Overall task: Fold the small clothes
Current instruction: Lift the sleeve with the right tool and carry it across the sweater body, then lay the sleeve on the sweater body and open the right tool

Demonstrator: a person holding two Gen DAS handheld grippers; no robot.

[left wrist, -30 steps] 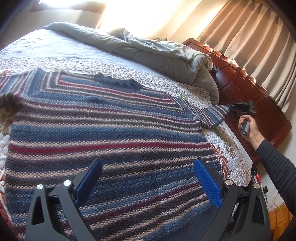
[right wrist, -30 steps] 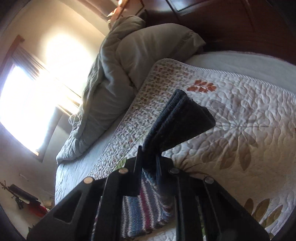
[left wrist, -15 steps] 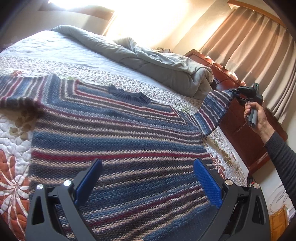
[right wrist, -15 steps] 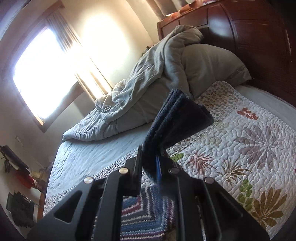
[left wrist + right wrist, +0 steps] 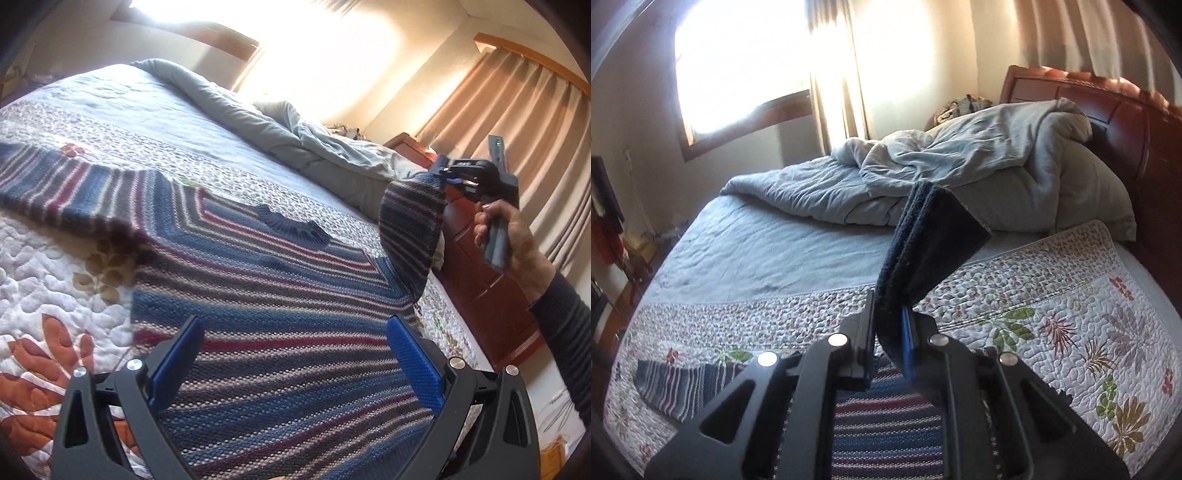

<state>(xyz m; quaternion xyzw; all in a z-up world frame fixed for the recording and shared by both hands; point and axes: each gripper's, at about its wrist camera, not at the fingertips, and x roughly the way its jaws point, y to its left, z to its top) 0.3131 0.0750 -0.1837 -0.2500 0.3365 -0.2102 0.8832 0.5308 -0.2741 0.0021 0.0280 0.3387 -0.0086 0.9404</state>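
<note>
A striped knit sweater [image 5: 266, 295] in blue, red and beige lies spread flat on the quilted bedspread [image 5: 55, 266], its dark collar [image 5: 295, 227] toward the pillows. My left gripper [image 5: 295, 362] hovers open over the sweater's lower body, nothing between its blue pads. In the left wrist view a hand holds my right gripper [image 5: 448, 175] at the right, lifting the sweater's right sleeve [image 5: 410, 229] off the bed. In the right wrist view my right gripper [image 5: 892, 332] is shut on the sleeve's dark cuff [image 5: 923, 236], which sticks up past the fingertips. The other sleeve [image 5: 676, 384] lies flat at the left.
A rumpled grey duvet [image 5: 923, 173] and pillow are piled at the head of the bed against a dark wooden headboard [image 5: 1126, 122]. Curtains [image 5: 524, 122] hang at the right and a bright window [image 5: 746, 62] is behind the bed. The floor beside the bed holds dim clutter at the left.
My right gripper has lifted the sleeve off the bed, swung it up and inward, and rolled toward level. My left gripper has shifted sideways over the sweater and stays open.
</note>
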